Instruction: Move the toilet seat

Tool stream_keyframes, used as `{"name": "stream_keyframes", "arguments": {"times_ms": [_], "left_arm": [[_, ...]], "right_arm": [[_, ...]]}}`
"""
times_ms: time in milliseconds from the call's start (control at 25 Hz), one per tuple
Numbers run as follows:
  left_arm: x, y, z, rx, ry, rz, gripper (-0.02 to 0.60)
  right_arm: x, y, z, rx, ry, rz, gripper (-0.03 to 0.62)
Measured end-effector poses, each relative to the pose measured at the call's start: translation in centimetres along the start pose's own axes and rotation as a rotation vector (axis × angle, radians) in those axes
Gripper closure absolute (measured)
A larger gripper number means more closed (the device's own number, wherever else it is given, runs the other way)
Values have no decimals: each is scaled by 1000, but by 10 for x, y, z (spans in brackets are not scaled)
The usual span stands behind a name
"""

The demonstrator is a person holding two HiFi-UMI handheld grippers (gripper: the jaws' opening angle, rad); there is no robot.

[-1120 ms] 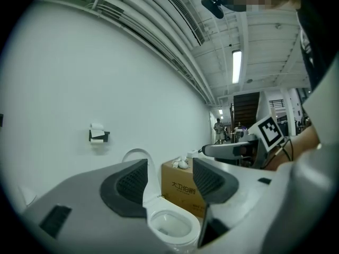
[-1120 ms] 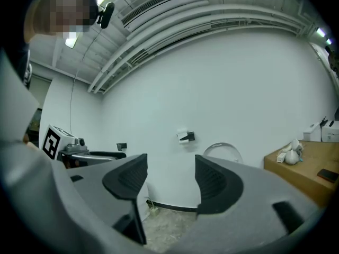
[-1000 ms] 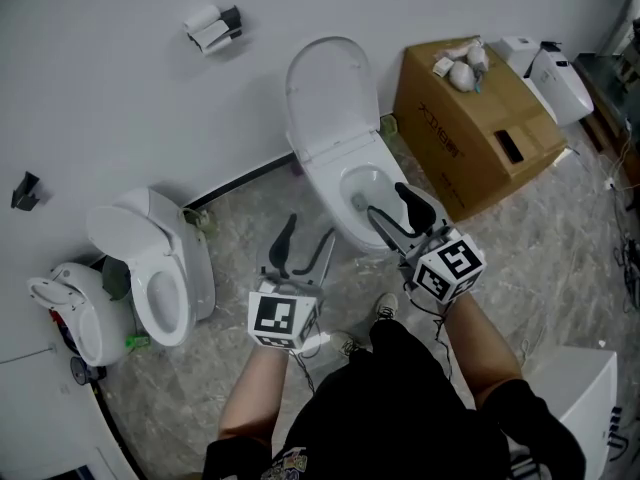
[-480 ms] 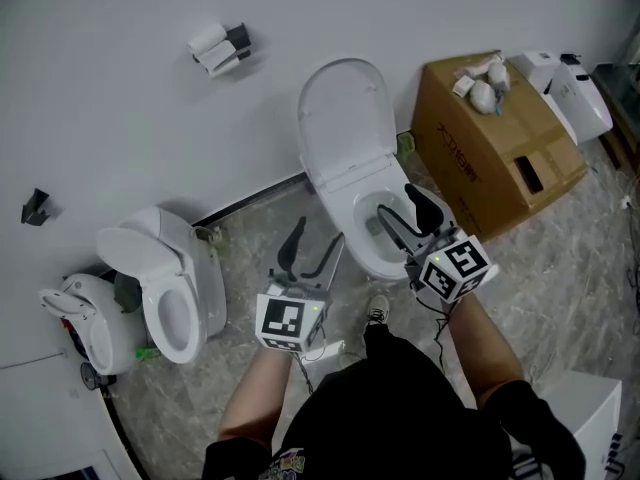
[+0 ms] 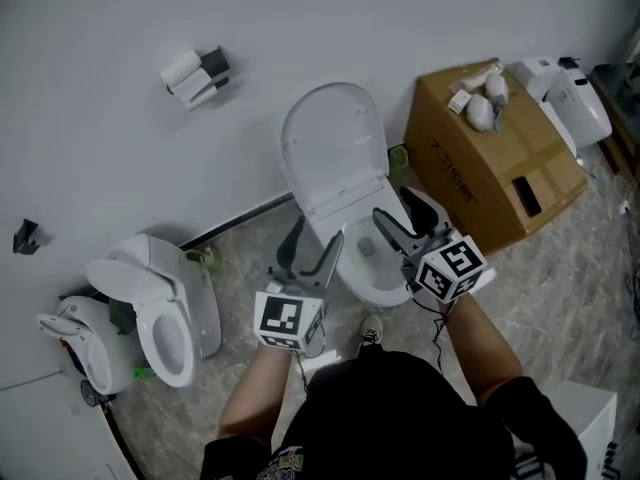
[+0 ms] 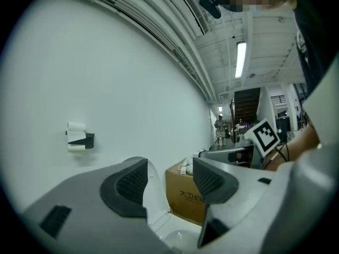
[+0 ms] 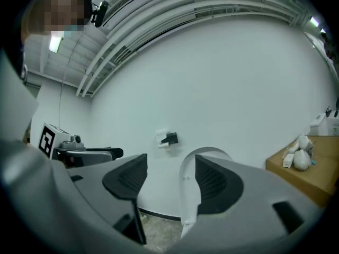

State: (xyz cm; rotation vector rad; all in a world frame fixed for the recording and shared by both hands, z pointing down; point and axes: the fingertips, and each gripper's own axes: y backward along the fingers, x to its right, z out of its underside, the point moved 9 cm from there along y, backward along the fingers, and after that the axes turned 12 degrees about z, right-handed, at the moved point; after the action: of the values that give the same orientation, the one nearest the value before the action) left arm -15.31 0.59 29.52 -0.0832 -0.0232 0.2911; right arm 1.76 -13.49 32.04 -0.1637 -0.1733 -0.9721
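Marbled floor (image 5: 245,263) was seen underfoot, with both grippers held by the near rim of the toilet bowl (image 5: 372,286). The left gripper (image 5: 308,250), at 11 o'clock, and the right gripper (image 5: 402,218), at 1 o'clock, were held with jaws spread and nothing between them. Beyond, at 12 o'clock, the toilet seat (image 5: 333,143) was stood upright against the white wall (image 5: 100,148). Its free edge would best be gripped squarely, then lowered slowly.

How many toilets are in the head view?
2 for sure: centre toilet, lid raised; left toilet. White fixtures at far left and top right may be more.
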Motion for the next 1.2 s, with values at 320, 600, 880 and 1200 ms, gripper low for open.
{"name": "stream_keyframes", "arguments": {"times_ms": [320, 600, 880, 1200], "left_arm": [[-3, -44, -9, -1, -15, 53, 337], [-11, -75, -8, -17, -18, 146, 337], [-44, -111, -4, -28, -43, 321, 337], [-92, -147, 1, -44, -43, 527, 337]], "right_arm": [[30, -9, -10, 23, -6, 24, 305], [47, -7, -10, 43, -34, 114, 304], [63, -22, -1, 66, -79, 289, 306], [54, -41, 0, 105, -96, 489, 304]]}}
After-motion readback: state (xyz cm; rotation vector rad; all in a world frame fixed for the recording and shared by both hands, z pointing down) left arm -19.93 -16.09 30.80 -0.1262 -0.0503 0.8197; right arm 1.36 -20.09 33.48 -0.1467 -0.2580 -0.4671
